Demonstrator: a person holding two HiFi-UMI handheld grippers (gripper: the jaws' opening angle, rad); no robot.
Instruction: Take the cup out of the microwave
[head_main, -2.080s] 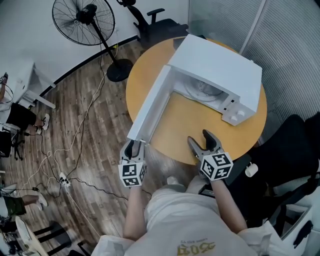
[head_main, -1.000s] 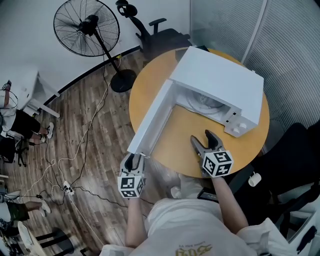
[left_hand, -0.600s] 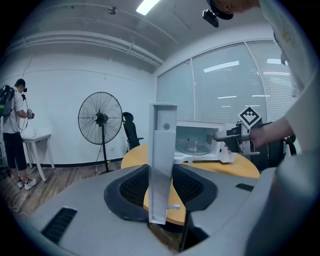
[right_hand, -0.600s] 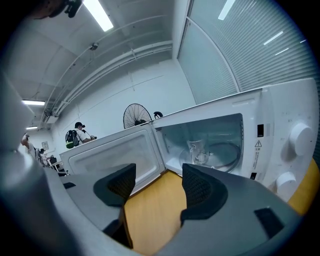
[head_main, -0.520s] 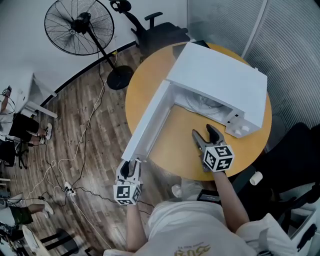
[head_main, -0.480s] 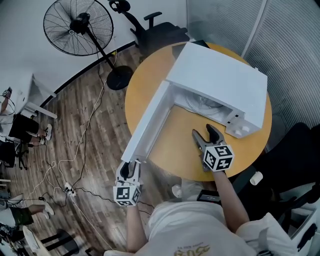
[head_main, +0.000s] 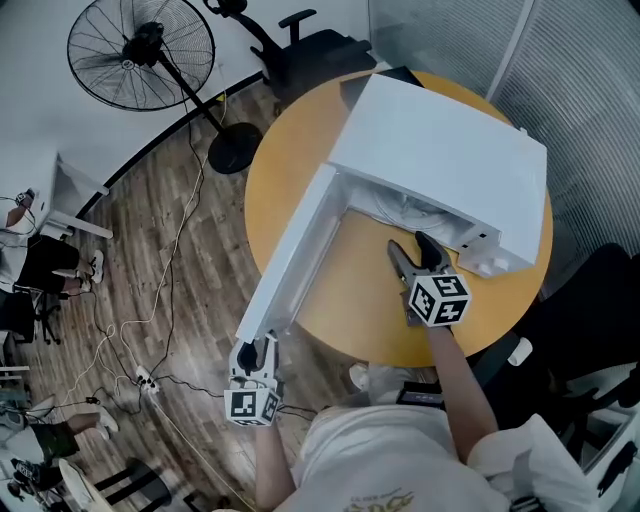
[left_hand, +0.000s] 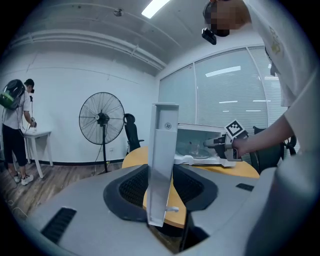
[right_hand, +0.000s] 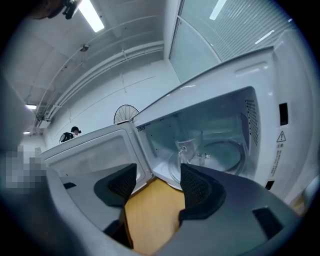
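Note:
The white microwave (head_main: 440, 150) stands on the round wooden table (head_main: 290, 150) with its door (head_main: 295, 260) swung wide open. My left gripper (head_main: 258, 350) is shut on the door's free edge (left_hand: 162, 165), which stands upright between its pads. A clear glass cup (right_hand: 189, 150) sits on the glass turntable (right_hand: 225, 155) inside the cavity. My right gripper (head_main: 412, 252) hovers open over the table just in front of the cavity, pointing at the cup, with nothing between its fingers. From the head view, the cup is hidden under the microwave's top.
A standing fan (head_main: 135, 55) and a black office chair (head_main: 310, 45) are beyond the table. Cables and a power strip (head_main: 145, 380) lie on the wooden floor at the left. A person (left_hand: 15, 130) stands at a white desk. Glass partitions close the right side.
My right gripper has moved forward over the table toward the microwave's opening. The left gripper keeps its hold on the door edge.

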